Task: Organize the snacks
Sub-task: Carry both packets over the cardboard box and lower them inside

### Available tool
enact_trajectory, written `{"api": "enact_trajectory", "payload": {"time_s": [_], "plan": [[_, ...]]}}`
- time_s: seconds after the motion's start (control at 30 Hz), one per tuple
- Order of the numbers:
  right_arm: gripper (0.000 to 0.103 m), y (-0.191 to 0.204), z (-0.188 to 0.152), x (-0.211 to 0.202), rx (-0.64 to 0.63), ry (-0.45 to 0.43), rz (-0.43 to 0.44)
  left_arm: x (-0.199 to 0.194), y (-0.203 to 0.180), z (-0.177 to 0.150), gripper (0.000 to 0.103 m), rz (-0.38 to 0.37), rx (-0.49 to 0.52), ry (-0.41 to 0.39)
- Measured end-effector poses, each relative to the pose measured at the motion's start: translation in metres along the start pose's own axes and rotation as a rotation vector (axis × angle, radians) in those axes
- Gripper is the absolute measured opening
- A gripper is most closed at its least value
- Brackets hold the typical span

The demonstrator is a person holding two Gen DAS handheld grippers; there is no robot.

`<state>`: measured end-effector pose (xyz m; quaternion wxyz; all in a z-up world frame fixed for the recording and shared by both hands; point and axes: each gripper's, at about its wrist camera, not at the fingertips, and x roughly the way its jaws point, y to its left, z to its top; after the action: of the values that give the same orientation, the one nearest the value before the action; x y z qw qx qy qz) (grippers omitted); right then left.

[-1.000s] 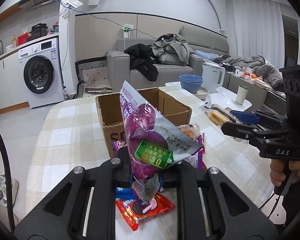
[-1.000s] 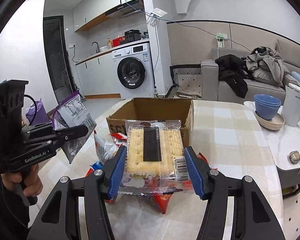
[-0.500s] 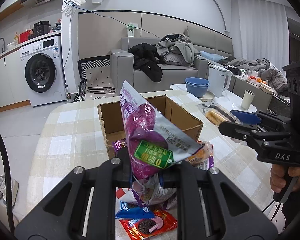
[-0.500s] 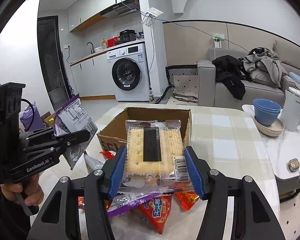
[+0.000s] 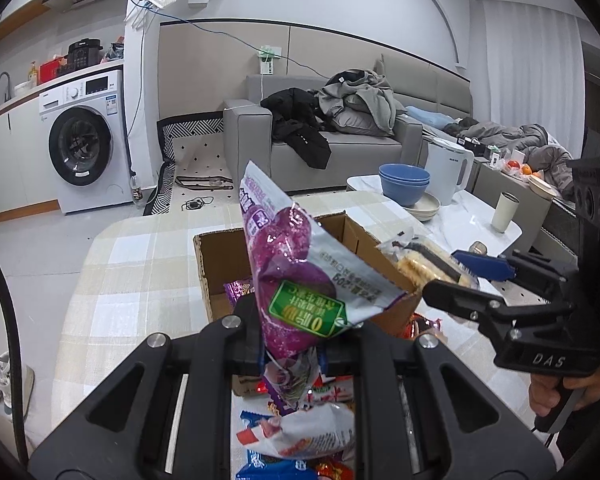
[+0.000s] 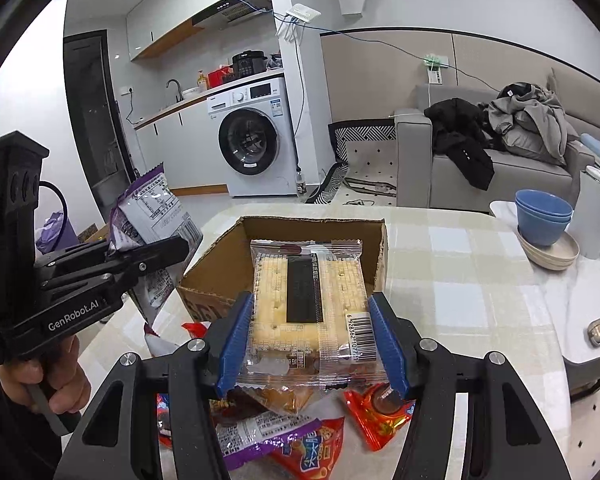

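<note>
My left gripper [image 5: 296, 344] is shut on a purple snack bag [image 5: 292, 280] and holds it upright above the near edge of the open cardboard box [image 5: 216, 252]. My right gripper [image 6: 310, 340] is shut on a clear cracker pack [image 6: 306, 300] and holds it flat over the box [image 6: 220, 264]. In the left wrist view the right gripper [image 5: 452, 280] holds the cracker pack [image 5: 424, 260] at the box's right wall. In the right wrist view the left gripper [image 6: 156, 252] holds the purple bag [image 6: 152, 216] left of the box. Several loose snack packets [image 6: 292, 436] lie on the checked table in front of the box.
Blue bowls [image 6: 544, 216] on a plate and a white kettle [image 6: 596, 212] stand on a marble side table at the right, with a cup [image 5: 504, 212] and a small round object [image 6: 598, 330]. A sofa [image 5: 340, 148] with clothes and a washing machine [image 5: 84, 144] stand behind.
Both grippers have moved forward toward the box with their packs. The cracker pack is now over the box and the purple bag is at its near edge.
</note>
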<state>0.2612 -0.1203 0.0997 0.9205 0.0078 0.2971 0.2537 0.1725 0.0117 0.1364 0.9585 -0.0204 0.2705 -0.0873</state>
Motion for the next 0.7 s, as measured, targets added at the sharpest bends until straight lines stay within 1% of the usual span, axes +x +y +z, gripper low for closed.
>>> {"api": "enact_trajectory", "payload": {"time_s": [0.2, 0.4, 0.6, 0.7], "plan": [[0.059, -0.004, 0.005, 0.015, 0.002, 0.014, -0.002, 0.034, 0.006, 0.018, 0.014, 0.007, 0.002, 0.015], [0.059, -0.004, 0.009, 0.029, 0.002, 0.031, -0.006, 0.066, 0.015, 0.035, 0.014, 0.005, -0.023, 0.021], [0.059, -0.005, 0.014, 0.038, 0.005, 0.033, -0.011, 0.092, 0.028, 0.038, 0.014, 0.003, -0.066, 0.015], [0.059, -0.005, 0.016, 0.042, 0.002, 0.035, -0.018, 0.099, 0.032, 0.040, 0.014, 0.011, -0.066, 0.008]]}}
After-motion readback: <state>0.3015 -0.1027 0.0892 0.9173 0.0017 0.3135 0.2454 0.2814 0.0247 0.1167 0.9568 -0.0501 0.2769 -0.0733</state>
